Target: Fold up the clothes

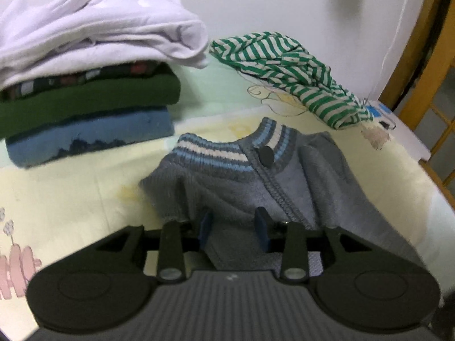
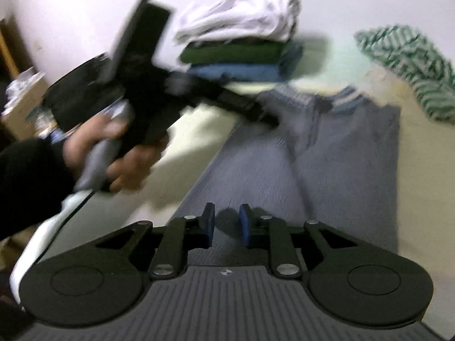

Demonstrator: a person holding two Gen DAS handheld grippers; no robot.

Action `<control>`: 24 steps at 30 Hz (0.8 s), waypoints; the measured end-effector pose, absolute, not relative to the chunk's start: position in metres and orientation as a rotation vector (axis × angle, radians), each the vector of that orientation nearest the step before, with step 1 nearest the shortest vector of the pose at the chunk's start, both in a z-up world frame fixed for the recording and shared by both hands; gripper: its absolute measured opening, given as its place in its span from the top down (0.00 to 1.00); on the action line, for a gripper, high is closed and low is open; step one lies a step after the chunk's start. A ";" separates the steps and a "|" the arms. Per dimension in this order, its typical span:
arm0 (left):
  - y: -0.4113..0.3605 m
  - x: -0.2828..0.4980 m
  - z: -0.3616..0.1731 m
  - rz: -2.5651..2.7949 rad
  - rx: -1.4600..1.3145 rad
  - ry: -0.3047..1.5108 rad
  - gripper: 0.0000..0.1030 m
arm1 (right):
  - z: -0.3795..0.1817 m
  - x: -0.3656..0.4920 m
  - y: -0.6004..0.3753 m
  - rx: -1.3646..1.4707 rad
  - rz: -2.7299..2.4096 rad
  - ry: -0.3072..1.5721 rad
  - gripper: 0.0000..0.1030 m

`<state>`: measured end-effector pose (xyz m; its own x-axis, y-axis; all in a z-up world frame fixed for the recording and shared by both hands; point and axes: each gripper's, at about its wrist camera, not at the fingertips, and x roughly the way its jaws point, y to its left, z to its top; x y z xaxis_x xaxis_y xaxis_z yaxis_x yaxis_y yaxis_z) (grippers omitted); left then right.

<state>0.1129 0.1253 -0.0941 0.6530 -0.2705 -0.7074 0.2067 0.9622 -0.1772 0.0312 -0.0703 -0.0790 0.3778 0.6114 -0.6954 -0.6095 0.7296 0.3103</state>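
Note:
A grey knitted cardigan [image 1: 227, 187] with a blue-and-white striped collar and a dark button [image 1: 266, 155] lies on the pale bed sheet [image 1: 71, 199]. My left gripper [image 1: 233, 226] sits low over its bottom part, jaws apart, with grey cloth showing in the gap and no pad pressing on it. In the right wrist view the cardigan [image 2: 341, 156] stretches away from me. My right gripper [image 2: 227, 221] hovers over its near end, narrowly open and holding nothing. A hand [image 2: 128, 156] holds the blurred left gripper [image 2: 267, 119] at the cardigan's left shoulder.
A stack of folded clothes [image 1: 85, 108], white on top of green and blue, stands at the back left by the wall. A crumpled green-and-white striped garment [image 1: 298, 71] lies behind the cardigan to the right. A wooden frame [image 1: 426, 85] borders the bed's right edge.

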 end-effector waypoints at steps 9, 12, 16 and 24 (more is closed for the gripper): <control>0.120 0.059 -0.071 -0.290 -0.073 0.758 0.40 | -0.088 -0.051 -0.096 -0.015 0.817 1.019 0.80; 0.108 0.041 -0.078 -0.313 -0.016 0.772 0.35 | -0.080 -0.069 -0.094 -0.038 0.804 0.993 0.78; 0.097 0.034 -0.091 -0.291 0.038 0.787 0.35 | -0.077 -0.082 -0.079 -0.056 0.880 0.975 0.76; 0.102 -0.014 -0.070 -0.165 0.036 0.766 0.35 | -0.084 -0.085 -0.099 -0.051 0.900 1.064 0.75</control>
<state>-0.0143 0.1016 -0.0703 0.7081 -0.1352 -0.6930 0.1617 0.9865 -0.0273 -0.0850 -0.0991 -0.0838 0.1768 0.6124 -0.7705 -0.6580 0.6557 0.3702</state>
